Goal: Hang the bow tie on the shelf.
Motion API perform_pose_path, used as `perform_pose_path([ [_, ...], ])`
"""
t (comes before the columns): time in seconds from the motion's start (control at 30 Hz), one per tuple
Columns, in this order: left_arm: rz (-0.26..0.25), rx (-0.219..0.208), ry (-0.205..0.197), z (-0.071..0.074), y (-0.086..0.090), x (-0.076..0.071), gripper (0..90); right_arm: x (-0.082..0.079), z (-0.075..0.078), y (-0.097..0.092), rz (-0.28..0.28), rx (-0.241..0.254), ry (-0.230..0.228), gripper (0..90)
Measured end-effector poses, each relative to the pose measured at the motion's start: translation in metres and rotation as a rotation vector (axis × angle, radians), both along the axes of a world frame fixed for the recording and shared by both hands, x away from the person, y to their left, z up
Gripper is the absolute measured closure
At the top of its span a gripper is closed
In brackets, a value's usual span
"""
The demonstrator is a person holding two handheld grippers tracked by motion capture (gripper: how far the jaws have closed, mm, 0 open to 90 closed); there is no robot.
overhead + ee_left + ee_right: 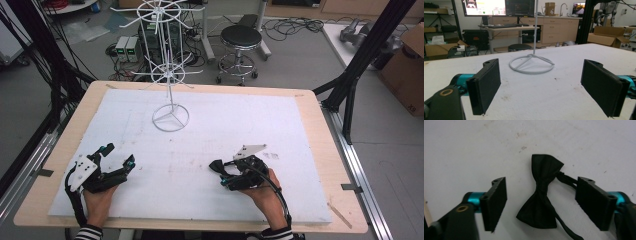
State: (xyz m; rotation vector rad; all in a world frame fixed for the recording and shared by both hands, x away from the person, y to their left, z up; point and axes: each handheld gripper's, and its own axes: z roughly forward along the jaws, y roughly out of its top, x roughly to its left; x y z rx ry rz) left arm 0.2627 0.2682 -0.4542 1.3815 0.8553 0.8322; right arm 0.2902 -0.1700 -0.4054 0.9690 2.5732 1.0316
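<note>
A black bow tie lies flat on the white board, its strap trailing off toward the right jaw. My right gripper is lowered over it with one jaw on each side; a gap shows between each pad and the fabric, so it stands open. From above, the right gripper sits at the front right of the board, with the bow tie at its tips. My left gripper rests at the front left, open. In the left gripper view, the left gripper has only bare board between its pads.
A white wire display stand rises from a ring base at the board's far middle, with thin arms spreading out above. The white board lies on a wooden table. Black frame posts stand at both sides.
</note>
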Motion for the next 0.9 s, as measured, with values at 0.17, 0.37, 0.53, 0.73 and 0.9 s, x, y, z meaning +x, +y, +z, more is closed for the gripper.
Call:
perform_pose_path([
  [0.17,0.0,-0.001,0.0,0.0,0.0,0.0,16.4,0.003,-0.004,0.006,0.008,-0.044,0.031,35.9],
  [0.37,0.0,-0.001,0.0,0.0,0.0,0.0,16.4,0.006,-0.008,0.011,-0.01,-0.09,0.052,41.2],
  [0.53,0.001,-0.001,0.001,0.0,0.0,0.0,16.4,0.009,-0.01,0.012,-0.024,-0.113,0.079,45.4],
  [0.73,0.001,-0.003,0.0,0.0,0.0,0.0,16.3,0.011,-0.011,0.016,-0.016,-0.135,0.099,51.1],
  [0.9,0.001,-0.004,0.0,0.0,0.0,0.0,16.3,0.013,-0.012,0.021,-0.018,-0.166,0.112,50.5],
])
